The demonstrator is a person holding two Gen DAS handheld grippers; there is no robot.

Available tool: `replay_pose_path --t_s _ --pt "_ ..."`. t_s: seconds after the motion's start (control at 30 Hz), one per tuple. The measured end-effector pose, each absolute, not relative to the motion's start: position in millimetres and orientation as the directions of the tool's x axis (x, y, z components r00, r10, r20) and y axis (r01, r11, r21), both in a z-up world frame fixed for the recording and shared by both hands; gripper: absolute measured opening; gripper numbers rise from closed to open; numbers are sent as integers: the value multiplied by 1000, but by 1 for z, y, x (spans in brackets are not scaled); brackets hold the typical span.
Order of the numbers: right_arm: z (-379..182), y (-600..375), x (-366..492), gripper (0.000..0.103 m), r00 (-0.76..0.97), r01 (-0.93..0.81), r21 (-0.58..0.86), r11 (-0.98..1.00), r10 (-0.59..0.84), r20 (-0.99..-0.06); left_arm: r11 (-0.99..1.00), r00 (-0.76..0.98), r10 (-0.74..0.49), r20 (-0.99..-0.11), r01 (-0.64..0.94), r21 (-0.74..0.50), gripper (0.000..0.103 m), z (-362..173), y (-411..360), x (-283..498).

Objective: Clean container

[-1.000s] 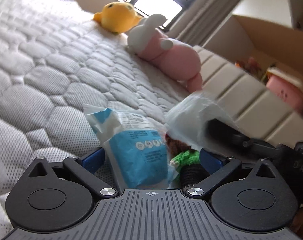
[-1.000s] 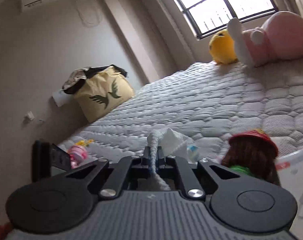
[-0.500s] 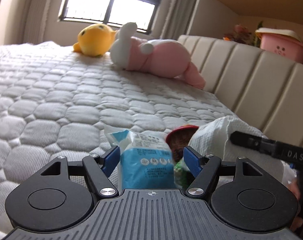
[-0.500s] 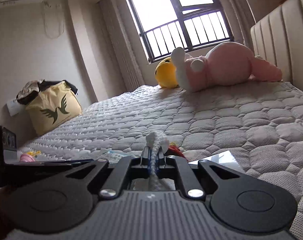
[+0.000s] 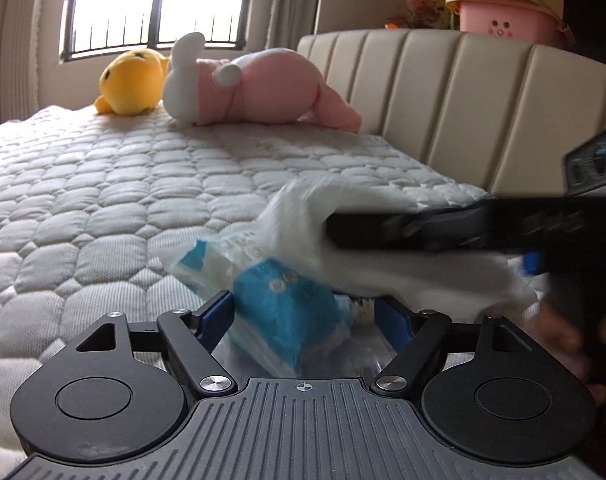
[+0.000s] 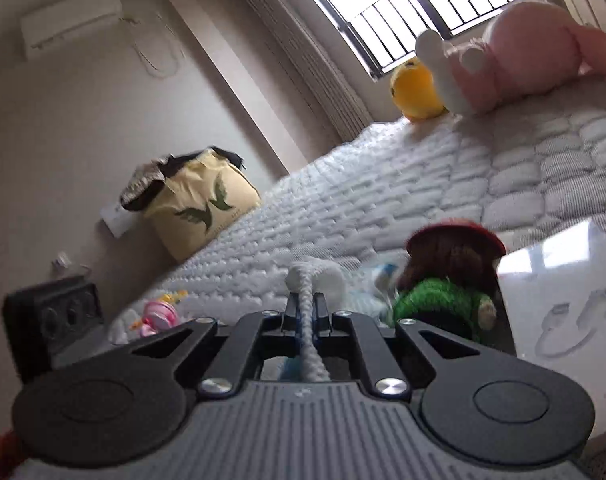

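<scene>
**Wiping with the cloth while clutter sits in the way**

Gripping a white cloth (image 6: 303, 292), the right tongs (image 6: 303, 308) are clenched on it, the fabric bunched between the two fingers and trailing back toward the camera. From the left wrist view the same cloth (image 5: 343, 216) reaches across, blurred, over a blue wipes packet (image 5: 287, 304). The left tongs (image 5: 303, 312) stand released, blue pads on either side of that packet without visibly pressing it.

The container itself is hard to make out: a clear, glossy surface (image 5: 343, 352) shows under the packet between the left fingers, and I judge that to be it, resting on the bed (image 5: 103, 200). A small doll with a red hat and green top (image 6: 447, 280) stands just beside the cloth, next to a white box (image 6: 563, 300).

Risks, as I judge them: the cloth may snag the packet or knock the doll over, since both crowd the wiping path. With the left tongs slack, the container could slide on the soft mattress under the wiping pressure.
</scene>
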State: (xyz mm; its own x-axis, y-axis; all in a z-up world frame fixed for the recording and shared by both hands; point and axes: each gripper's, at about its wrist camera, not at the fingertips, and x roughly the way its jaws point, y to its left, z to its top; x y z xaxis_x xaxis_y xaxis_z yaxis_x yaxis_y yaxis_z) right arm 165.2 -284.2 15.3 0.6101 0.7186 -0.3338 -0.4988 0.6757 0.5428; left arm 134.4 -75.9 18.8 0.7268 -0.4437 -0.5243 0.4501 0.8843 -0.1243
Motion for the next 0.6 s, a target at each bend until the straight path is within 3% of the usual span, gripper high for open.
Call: replay_pose_path --t_s 0.07,0.23,0.33,0.43,0.6 --pt "12 -279 165 6 632 -470 482 739 663 -401 889 728 -437 -528 439 -131 90 18 -73 131" --pt "21 -283 151 7 789 -346 224 911 412 -456 902 734 -428 -527 385 -196 93 25 -61 135" --pt "18 -301 156 7 810 -259 265 929 358 -465 885 703 -465 -538 382 -266 94 27 -63 142" --pt "25 -319 151 7 870 -167 209 964 244 -428 899 699 -436 -567 367 -238 95 23 -73 154" --pt "48 -365 129 7 927 -131 307 943 226 -298 942 761 -313 -569 325 -84 95 17 -78 177"
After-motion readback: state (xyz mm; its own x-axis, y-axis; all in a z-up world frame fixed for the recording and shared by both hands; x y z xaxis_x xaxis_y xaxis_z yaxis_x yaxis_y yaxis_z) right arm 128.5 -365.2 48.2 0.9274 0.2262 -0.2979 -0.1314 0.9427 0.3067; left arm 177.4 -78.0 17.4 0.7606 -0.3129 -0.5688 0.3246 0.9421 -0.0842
